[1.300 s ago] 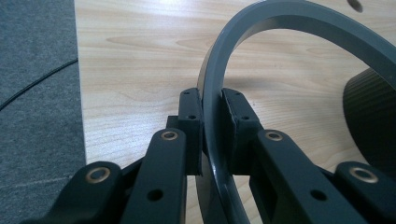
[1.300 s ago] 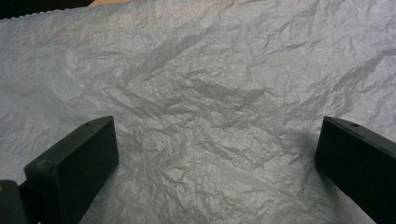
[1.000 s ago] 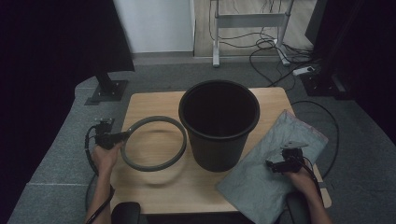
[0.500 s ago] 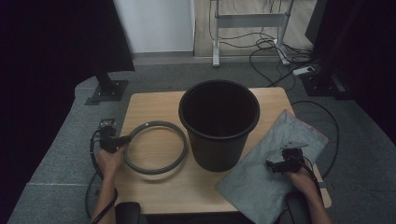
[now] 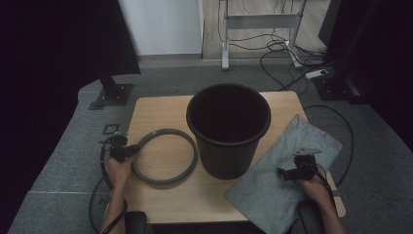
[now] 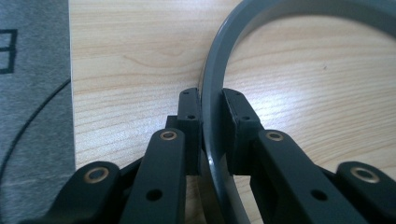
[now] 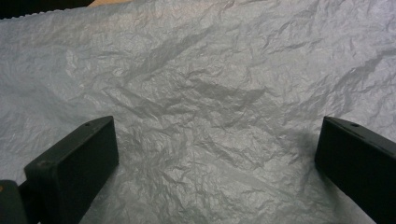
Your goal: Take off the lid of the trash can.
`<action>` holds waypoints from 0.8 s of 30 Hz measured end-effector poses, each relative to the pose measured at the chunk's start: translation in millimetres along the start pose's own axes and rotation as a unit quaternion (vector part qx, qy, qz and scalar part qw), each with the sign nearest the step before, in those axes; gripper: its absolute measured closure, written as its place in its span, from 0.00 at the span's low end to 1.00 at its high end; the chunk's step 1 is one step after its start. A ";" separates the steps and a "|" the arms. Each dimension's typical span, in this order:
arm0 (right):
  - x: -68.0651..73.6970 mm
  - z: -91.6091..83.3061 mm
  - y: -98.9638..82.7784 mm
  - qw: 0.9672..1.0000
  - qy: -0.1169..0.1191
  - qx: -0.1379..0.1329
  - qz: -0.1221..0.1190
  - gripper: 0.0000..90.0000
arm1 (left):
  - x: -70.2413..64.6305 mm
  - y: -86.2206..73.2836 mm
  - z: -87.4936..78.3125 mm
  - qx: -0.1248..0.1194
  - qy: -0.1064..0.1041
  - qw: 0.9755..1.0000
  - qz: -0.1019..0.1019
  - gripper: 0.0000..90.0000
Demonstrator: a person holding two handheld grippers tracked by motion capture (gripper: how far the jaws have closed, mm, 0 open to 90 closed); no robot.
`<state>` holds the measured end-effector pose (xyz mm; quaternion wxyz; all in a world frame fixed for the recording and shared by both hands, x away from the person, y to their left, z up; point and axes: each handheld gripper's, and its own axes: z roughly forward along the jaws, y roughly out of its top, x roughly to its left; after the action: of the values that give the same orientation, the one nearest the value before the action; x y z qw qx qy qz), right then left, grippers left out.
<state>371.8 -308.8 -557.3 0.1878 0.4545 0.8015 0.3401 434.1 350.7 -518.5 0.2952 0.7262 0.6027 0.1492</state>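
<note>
A grey ring (image 5: pixel 165 157) lies on the wooden table (image 5: pixel 160 109), left of a black bucket (image 5: pixel 229 129). My left gripper (image 5: pixel 127 152) is shut on the ring's left rim; up close, its black pads (image 6: pixel 189 109) press on both sides of the grey ring band (image 6: pixel 212 93), low over the wood. A crumpled grey plastic bag (image 5: pixel 285 175) lies flat at the table's right front. My right gripper (image 5: pixel 288 171) hovers over the grey bag (image 7: pixel 201 93), its jaws wide open with nothing between them.
Grey carpet (image 5: pixel 73 161) surrounds the table, with the table's left edge close to my left gripper. A dark monitor stand (image 5: pixel 113 92) is at the back left. Cables (image 5: pixel 287 53) and a metal frame lie on the floor behind the table.
My left hand has lowered the grey ring, so it now lies nearly flat on the table, a little nearer the front. The right hand has not moved.
</note>
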 end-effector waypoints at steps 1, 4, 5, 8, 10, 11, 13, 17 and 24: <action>0.0 0.0 0.0 1.000 0.000 0.000 0.000 0.00 | -0.5 -0.8 1.3 0.001 0.001 1.000 0.002 0.87; 0.0 0.0 0.0 1.000 0.000 0.000 0.000 0.00 | -1.6 -4.5 7.0 0.013 0.004 1.000 0.008 0.86; 0.0 0.0 0.0 1.000 0.000 0.000 0.000 0.00 | -1.2 -6.7 8.0 0.007 0.002 1.000 0.011 0.86; 0.0 0.0 0.0 1.000 0.000 0.000 0.000 0.00 | 0.1 -9.2 7.9 -0.002 -0.003 1.000 0.003 0.86; 0.0 0.0 0.0 1.000 0.000 0.000 0.000 0.00 | -0.4 -9.9 7.7 -0.003 -0.001 1.000 0.008 0.85; 0.0 0.0 0.0 1.000 0.000 0.000 0.000 0.00 | -0.8 -10.0 7.6 -0.002 0.000 1.000 0.011 0.84; 0.0 0.0 0.0 1.000 0.000 0.000 0.000 0.00 | -2.6 -10.5 7.6 -0.002 0.000 1.000 0.018 0.81; 0.0 0.0 0.0 1.000 0.000 0.000 0.000 0.00 | -7.3 -11.8 8.4 -0.005 0.001 1.000 0.028 0.70; 0.0 0.0 0.0 1.000 0.000 0.000 0.000 0.00 | -17.4 -14.5 13.5 -0.009 0.024 0.998 0.064 0.43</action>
<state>371.8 -308.7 -557.3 0.1879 0.4546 0.8015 0.3400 426.4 332.1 -535.4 0.2771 0.7569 0.5602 0.1910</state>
